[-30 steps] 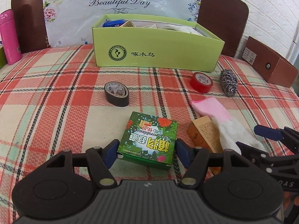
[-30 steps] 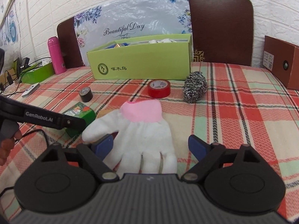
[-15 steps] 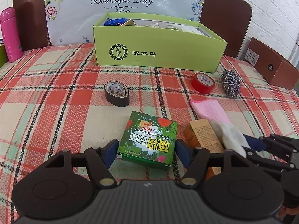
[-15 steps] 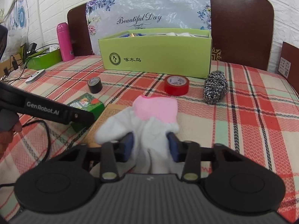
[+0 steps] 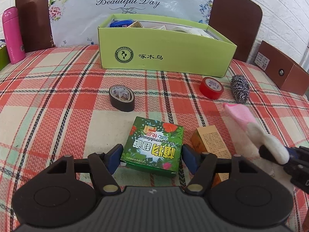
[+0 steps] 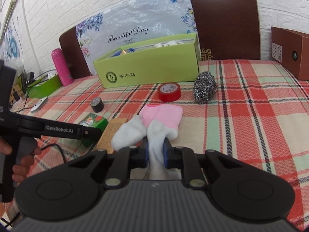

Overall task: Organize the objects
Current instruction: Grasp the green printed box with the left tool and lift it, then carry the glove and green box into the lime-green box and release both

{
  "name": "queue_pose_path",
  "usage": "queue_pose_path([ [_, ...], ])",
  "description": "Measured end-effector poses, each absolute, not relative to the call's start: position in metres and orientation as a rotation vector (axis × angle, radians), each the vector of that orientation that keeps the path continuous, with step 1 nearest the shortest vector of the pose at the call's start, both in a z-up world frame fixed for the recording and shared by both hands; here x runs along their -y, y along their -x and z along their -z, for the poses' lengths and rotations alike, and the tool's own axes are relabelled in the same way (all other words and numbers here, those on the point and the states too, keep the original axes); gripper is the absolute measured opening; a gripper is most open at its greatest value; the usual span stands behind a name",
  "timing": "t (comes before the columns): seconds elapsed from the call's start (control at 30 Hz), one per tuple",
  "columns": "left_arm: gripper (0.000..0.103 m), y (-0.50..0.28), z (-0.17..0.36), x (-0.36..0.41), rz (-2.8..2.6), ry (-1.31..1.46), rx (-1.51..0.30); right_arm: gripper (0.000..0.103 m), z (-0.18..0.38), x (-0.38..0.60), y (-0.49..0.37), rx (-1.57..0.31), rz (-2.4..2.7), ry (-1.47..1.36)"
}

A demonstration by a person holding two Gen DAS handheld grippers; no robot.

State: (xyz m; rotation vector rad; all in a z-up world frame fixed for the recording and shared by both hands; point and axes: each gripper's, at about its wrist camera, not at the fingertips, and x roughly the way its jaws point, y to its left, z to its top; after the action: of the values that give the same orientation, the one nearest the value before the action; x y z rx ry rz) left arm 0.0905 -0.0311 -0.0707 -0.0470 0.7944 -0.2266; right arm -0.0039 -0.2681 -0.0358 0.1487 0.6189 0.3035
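Note:
My right gripper (image 6: pixel 156 148) is shut on the white glove with a pink cuff (image 6: pixel 161 116), which is lifted off the cloth; the glove also shows in the left wrist view (image 5: pixel 249 122). My left gripper (image 5: pixel 151 155) is open, its fingers on either side of the green floral box (image 5: pixel 154 145) without pressing it. A tan box (image 5: pixel 209 141) lies to the right of the green one. The lime-green open box (image 5: pixel 166 55) with several items inside stands at the back of the plaid cloth.
A black tape roll (image 5: pixel 121 98), a red tape roll (image 5: pixel 211 87) and a steel scourer (image 5: pixel 239 88) lie in front of the lime box. A pink bottle (image 5: pixel 12 35) stands far left, a brown box (image 5: pixel 282 70) far right. Two chair backs stand behind.
My right gripper closed on the glove and lifted it, bunching its fingers. My left gripper stayed open around the green box.

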Motion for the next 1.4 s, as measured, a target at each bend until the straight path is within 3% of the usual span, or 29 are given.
queue_pose_path([
  [0.43,0.066,-0.078,0.043,0.028,0.269,0.092,-0.726,0.014,0.019,0.265,0.008,-0.567,-0.309,-0.140],
  [0.9,0.066,-0.087,-0.023,0.024,0.317,0.098,-0.547,0.014,-0.014,0.262,-0.015,-0.465,-0.323,-0.103],
  [1.4,0.066,-0.178,-0.082,0.039,0.291,0.097,-0.398,0.014,-0.077,0.250,-0.115,-0.241,-0.308,-0.021],
])
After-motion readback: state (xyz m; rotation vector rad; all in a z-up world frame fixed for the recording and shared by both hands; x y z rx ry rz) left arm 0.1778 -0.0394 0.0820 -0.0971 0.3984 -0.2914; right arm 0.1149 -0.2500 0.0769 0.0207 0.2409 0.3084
